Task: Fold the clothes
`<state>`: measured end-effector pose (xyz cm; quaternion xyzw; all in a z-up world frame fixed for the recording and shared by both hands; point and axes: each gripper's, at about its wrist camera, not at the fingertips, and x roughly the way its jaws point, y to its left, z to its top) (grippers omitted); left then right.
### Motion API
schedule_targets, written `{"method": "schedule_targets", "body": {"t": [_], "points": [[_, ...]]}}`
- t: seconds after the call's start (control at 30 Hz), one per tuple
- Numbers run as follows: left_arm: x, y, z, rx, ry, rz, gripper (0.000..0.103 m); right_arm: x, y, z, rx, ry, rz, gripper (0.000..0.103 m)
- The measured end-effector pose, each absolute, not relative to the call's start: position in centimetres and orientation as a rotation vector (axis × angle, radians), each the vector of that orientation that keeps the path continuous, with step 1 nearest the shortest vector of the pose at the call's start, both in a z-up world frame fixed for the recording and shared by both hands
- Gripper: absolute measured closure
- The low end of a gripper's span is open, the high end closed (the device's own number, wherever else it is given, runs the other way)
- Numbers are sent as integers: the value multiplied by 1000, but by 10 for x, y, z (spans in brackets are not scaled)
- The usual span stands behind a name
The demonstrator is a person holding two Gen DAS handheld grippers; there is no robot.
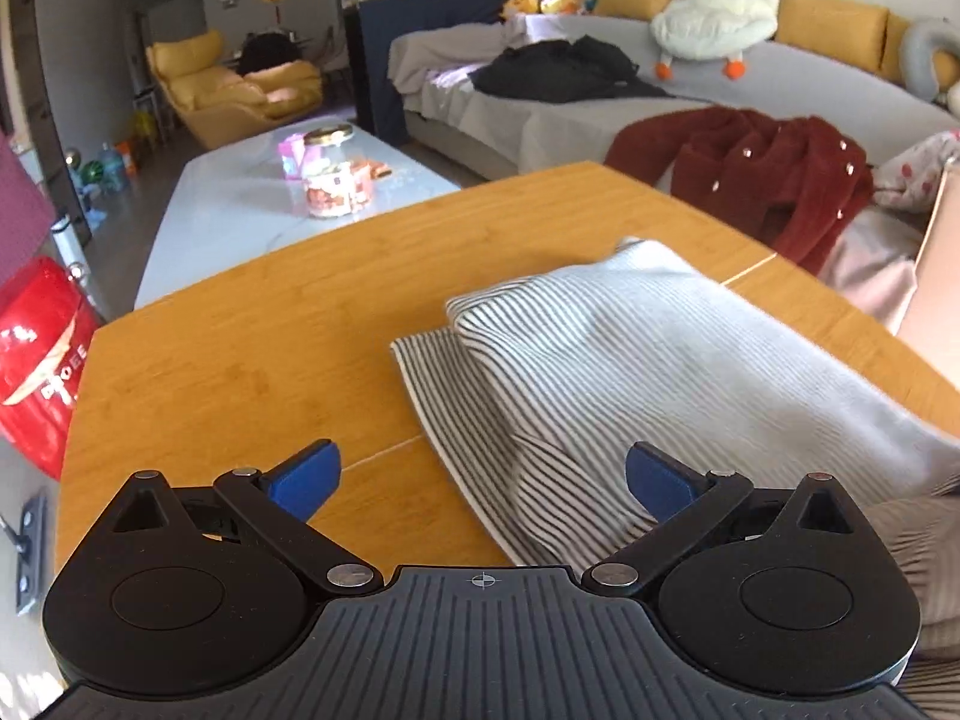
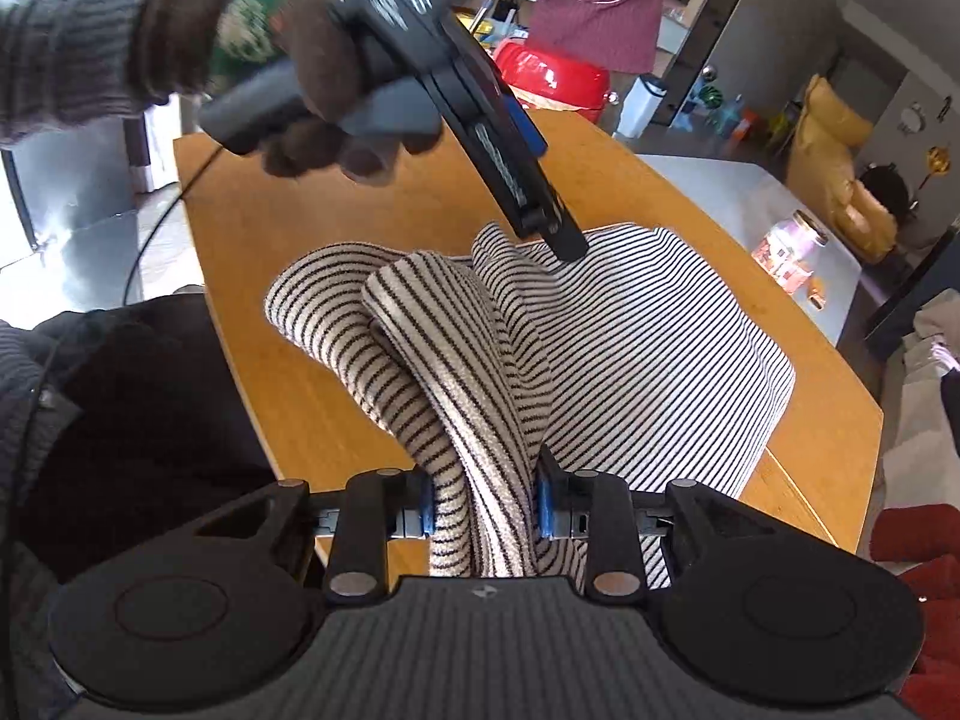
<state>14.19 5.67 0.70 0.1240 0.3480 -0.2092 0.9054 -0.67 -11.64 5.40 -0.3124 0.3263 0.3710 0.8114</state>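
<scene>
My right hand-held gripper point(image 2: 485, 501) is clamped on a bunched fold of the striped top point(image 2: 648, 348) at mid-frame on the table point(image 2: 252, 198); my left hand-held gripper point(image 1: 483, 480) gapes. I'd lay it square, then smooth.

Red container point(image 1: 42, 354), left edge of the left wrist view: white letters, blurred, perhaps "OEE"; not surely readable.
Glass jar point(image 1: 329, 174) label, upper middle: print too small to read.
Left claw point(image 2: 540, 222) body, top of the right wrist view: pale markings, blurred, unreadable.
</scene>
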Motion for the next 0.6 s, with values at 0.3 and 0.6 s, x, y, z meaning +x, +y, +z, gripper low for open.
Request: {"method": "schedule_targets", "body": {"t": [0.3,0.6], "points": [[143,58,-9,278,727,-633,0,73,-119,140,-580,662,907,76],[128,100,13,197,722,-598,0,192,-122,48,-411,820,952,64]]}}
